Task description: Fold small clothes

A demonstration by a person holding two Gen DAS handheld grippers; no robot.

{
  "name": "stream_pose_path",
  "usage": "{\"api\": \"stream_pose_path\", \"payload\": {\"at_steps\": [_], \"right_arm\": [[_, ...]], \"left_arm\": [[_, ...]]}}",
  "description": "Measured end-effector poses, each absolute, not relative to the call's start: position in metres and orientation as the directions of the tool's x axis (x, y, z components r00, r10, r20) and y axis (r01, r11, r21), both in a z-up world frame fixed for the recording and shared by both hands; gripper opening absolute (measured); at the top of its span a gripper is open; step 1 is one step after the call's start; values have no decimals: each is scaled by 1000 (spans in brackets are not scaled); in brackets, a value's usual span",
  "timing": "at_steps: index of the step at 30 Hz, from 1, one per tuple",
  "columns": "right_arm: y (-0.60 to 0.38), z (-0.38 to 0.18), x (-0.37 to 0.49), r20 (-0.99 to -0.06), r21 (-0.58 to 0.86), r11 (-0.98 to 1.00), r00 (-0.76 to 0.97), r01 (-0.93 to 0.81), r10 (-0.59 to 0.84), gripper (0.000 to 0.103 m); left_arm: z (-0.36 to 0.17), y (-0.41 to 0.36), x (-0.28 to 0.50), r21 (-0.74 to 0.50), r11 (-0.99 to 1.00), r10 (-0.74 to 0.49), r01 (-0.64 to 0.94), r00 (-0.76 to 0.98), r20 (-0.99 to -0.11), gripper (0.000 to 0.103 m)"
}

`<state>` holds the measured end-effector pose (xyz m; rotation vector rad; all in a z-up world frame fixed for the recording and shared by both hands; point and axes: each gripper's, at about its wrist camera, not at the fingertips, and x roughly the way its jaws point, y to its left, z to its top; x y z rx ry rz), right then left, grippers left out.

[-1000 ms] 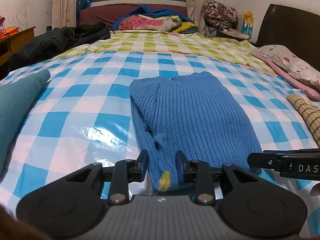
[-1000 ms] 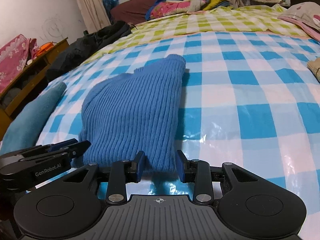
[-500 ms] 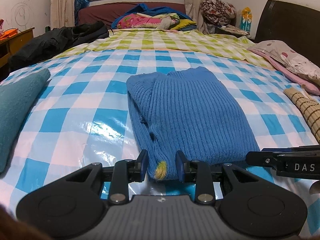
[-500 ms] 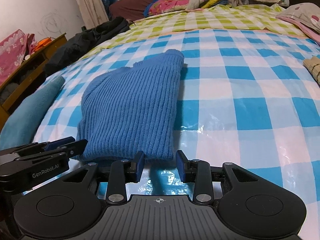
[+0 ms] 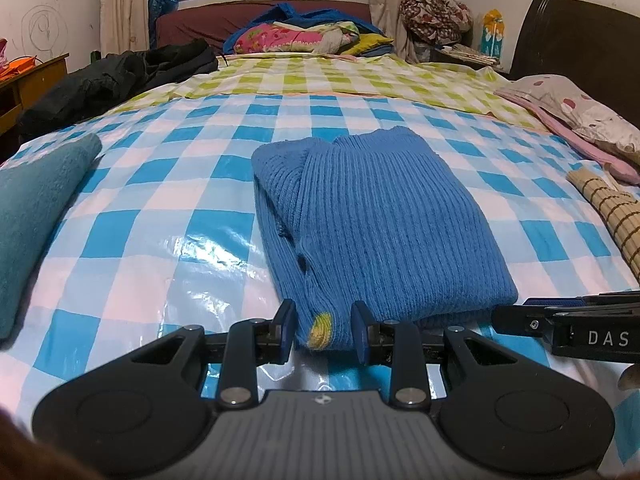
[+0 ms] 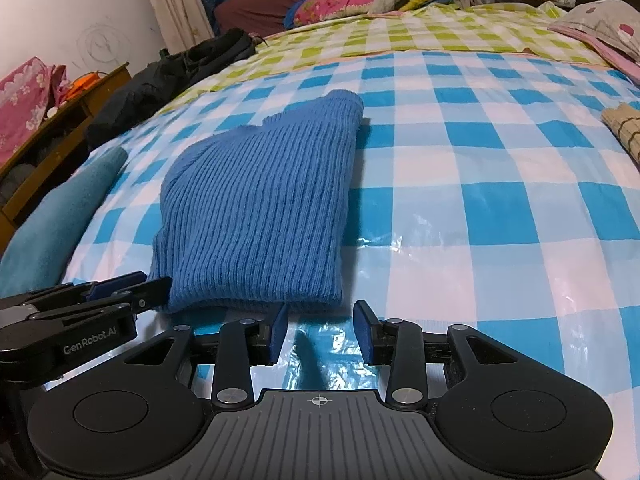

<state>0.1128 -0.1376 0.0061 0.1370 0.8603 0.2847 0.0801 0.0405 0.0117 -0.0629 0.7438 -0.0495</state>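
Left wrist view: one blue ribbed sweater [image 5: 372,216], folded, lying flat on the blue-and-white checked sheet [image 5: 152,216] of a bed. Left tongs [image 5: 322,330]: pads close on the near left corner of the sweater, where a small yellow patch shows; corner gripped. Right tongs [image 5: 520,312] enter from the right edge, just beside the sweater's near right corner. Teal cloth [image 5: 36,208] at left of the sheet; striped tan cloth [image 5: 608,212] at right; black garment [image 5: 116,76] and a heap of coloured bedding [image 5: 304,36] further back. Right wrist view: same sweater [image 6: 260,216] ahead and to the left. Right tongs [image 6: 320,328]: pads apart with only checked sheet [image 6: 480,216] between them, sweater edge just beyond the tips; nothing gripped. Left tongs [image 6: 132,288] at left, against the sweater's near corner.
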Motion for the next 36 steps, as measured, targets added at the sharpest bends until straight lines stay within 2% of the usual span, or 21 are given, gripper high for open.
{"api": "stream_pose_path", "payload": {"at_steps": [32,36], "right_arm": [[-136,4,79,-732,237,950,606,-201,311,39],[-135,1,71,-735,232,952,605,-201,307,42]], "left_arm": [[2,32,44,-134,991,-118,30,684,-720,42],[-2,30,36,-138,990,-123,31,673,-729,46]]}}
